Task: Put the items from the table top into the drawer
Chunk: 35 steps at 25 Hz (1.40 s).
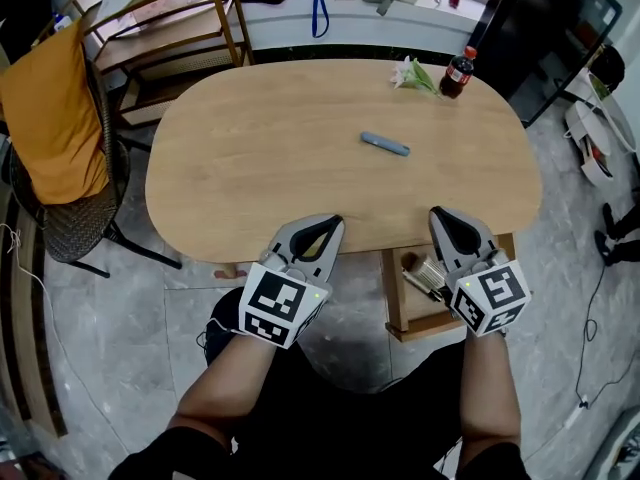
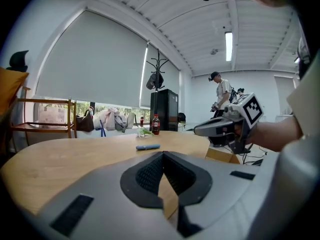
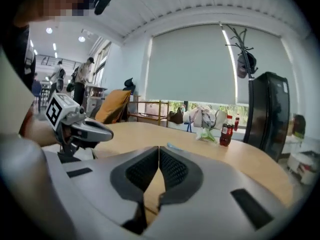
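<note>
A blue pen-like item [image 1: 385, 144] lies on the oval wooden table [image 1: 250, 158], right of centre. At the far right edge stand a cola bottle [image 1: 458, 72] and a green and white bundle [image 1: 414, 75]. Under the table's near right edge a wooden drawer [image 1: 394, 298] stands open with a brush [image 1: 428, 276] inside. My left gripper [image 1: 334, 221] hovers at the near table edge, shut and empty. Just above the drawer my right gripper [image 1: 440, 212] is also shut, nothing between its jaws. The left gripper view shows the blue item [image 2: 148, 147] and bottle [image 2: 155, 124] ahead.
A chair draped with orange cloth [image 1: 50, 118] stands left of the table, with a wooden shelf [image 1: 170, 28] behind it. A black cabinet [image 1: 560, 28] is at the far right. A person [image 2: 220, 91] stands in the background. Cables lie on the floor at right.
</note>
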### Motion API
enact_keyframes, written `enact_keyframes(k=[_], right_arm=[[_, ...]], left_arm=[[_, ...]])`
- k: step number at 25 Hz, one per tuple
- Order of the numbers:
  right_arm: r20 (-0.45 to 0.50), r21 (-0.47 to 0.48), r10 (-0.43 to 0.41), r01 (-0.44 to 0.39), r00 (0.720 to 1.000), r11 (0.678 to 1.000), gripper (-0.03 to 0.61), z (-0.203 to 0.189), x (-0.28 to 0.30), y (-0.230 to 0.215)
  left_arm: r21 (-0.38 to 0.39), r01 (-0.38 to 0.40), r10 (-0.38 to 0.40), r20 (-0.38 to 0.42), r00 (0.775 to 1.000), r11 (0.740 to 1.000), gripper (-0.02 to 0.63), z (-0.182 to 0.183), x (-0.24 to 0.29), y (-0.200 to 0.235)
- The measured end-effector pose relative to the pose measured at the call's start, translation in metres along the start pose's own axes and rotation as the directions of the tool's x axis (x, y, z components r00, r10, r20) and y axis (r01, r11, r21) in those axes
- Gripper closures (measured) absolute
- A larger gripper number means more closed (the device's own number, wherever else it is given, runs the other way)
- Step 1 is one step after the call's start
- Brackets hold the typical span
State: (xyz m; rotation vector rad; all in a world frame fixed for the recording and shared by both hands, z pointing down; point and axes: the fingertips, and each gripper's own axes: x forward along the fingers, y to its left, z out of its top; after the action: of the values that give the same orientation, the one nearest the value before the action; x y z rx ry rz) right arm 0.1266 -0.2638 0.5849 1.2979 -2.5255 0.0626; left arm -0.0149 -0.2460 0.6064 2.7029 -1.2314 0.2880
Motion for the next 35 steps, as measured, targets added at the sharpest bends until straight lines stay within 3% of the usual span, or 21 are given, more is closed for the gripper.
enact_keyframes(k=[4, 7, 11, 13, 18, 21, 23, 28, 35], right_arm=[[-0.13, -0.221, -0.001, -0.028, 0.992, 0.975, 0.574, 0.002, 0.042, -0.006], [-0.206, -0.378, -0.031, -0.051, 0.978, 0.924, 0.572, 0.001, 0.077, -0.014], [-0.293, -0.502, -0.086, -0.077, 0.952, 0.861, 0.571, -0.007, 0.123, -0.028], [-0.346, -0.518, -0.101, -0.1, 0.933, 0.849, 0.564, -0.015, 0.14, -0.035], [-0.452, -0.464, -0.087, -0.151, 0.888, 0.873, 0.481, -0.04, 0.172, -0.046], [-0.49, -0.486, -0.077, -0.199, 0.868, 0.851, 0.449, -0.05, 0.182, -0.044], [-0.508, -0.51, -0.094, -0.211, 0.856, 0.834, 0.462, -0.054, 0.186, -0.045], [-0.515, -0.551, -0.145, -0.197, 0.845, 0.811, 0.513, -0.056, 0.187, -0.052], [-0.488, -0.509, -0.119, -0.172, 0.865, 0.843, 0.525, -0.05, 0.168, -0.048]], left_arm=[[-0.014, -0.005, 0.005, 0.003, 1.0, 1.0, 0.612, -0.003, -0.006, 0.004], [-0.018, -0.001, 0.001, -0.003, 1.0, 1.0, 0.612, -0.004, -0.008, 0.004], [-0.02, 0.011, -0.011, -0.018, 1.0, 1.0, 0.612, -0.007, -0.011, 0.001], [-0.018, 0.017, -0.017, -0.024, 1.0, 1.0, 0.612, -0.009, -0.012, -0.002], [-0.013, 0.027, -0.028, -0.044, 0.999, 1.0, 0.612, -0.013, -0.016, -0.007], [-0.006, 0.032, -0.032, -0.057, 0.998, 0.999, 0.612, -0.015, -0.018, -0.008], [-0.005, 0.03, -0.031, -0.061, 0.998, 1.0, 0.612, -0.016, -0.019, -0.007], [-0.008, 0.032, -0.033, -0.062, 0.998, 0.999, 0.612, -0.016, -0.02, -0.01], [0.0, 0.046, -0.046, -0.062, 0.997, 0.999, 0.612, -0.016, -0.016, -0.016]])
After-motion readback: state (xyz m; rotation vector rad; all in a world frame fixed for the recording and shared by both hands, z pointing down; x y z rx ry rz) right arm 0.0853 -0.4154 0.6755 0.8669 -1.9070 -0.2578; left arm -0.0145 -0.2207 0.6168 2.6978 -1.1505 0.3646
